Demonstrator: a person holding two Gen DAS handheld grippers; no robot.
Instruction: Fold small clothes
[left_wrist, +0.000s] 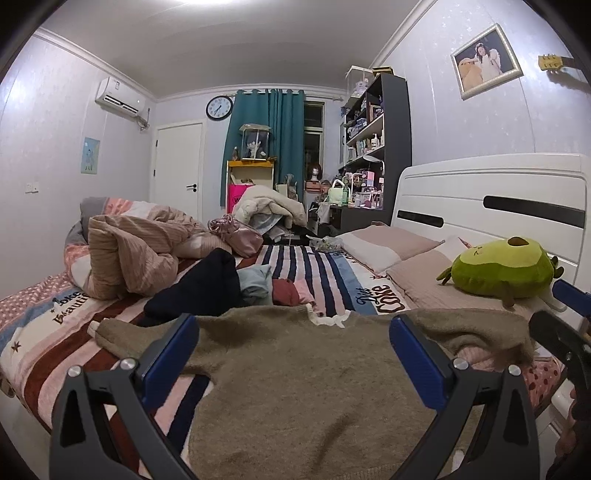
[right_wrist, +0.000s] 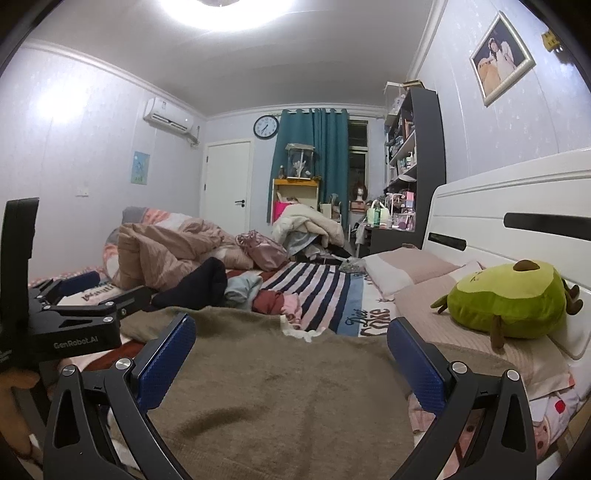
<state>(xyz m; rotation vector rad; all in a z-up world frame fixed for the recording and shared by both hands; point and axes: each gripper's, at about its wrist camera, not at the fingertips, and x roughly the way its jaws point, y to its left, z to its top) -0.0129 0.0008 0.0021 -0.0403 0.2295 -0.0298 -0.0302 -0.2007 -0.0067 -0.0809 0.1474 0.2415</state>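
Looking through the left wrist camera: the left gripper (left_wrist: 293, 341) hangs over a brown sweater (left_wrist: 295, 387) spread flat on the striped bedsheet (left_wrist: 325, 273). Its two blue fingers (left_wrist: 168, 360) are spread wide, one at each side of the garment, with nothing pinched between them. The sweater's near edge fills the lower frame; a sleeve trails left toward the sheet's printed lettering. Beyond it sits a heap of small clothes: a dark navy piece (left_wrist: 199, 284), a pale blue one (left_wrist: 253, 282), a dark red one (left_wrist: 286, 293). A rumpled pink blanket (left_wrist: 129, 251) lies further left. A green avocado plush (left_wrist: 506, 267) rests on the pillow (left_wrist: 417, 277) at the right, against the white headboard (left_wrist: 491, 192). Part of the right gripper (left_wrist: 557, 332) shows at the right edge.

Right wrist camera: the right gripper (right_wrist: 291, 343) also hovers above the brown sweater (right_wrist: 280, 387), blue fingers (right_wrist: 417, 363) wide apart and empty. The left gripper (right_wrist: 74, 299) appears at the left edge, just above the sweater's sleeve side, fingers parted. The same clothes heap (right_wrist: 240, 288) lies behind the sweater, and the plush (right_wrist: 509, 299) sits at the right.
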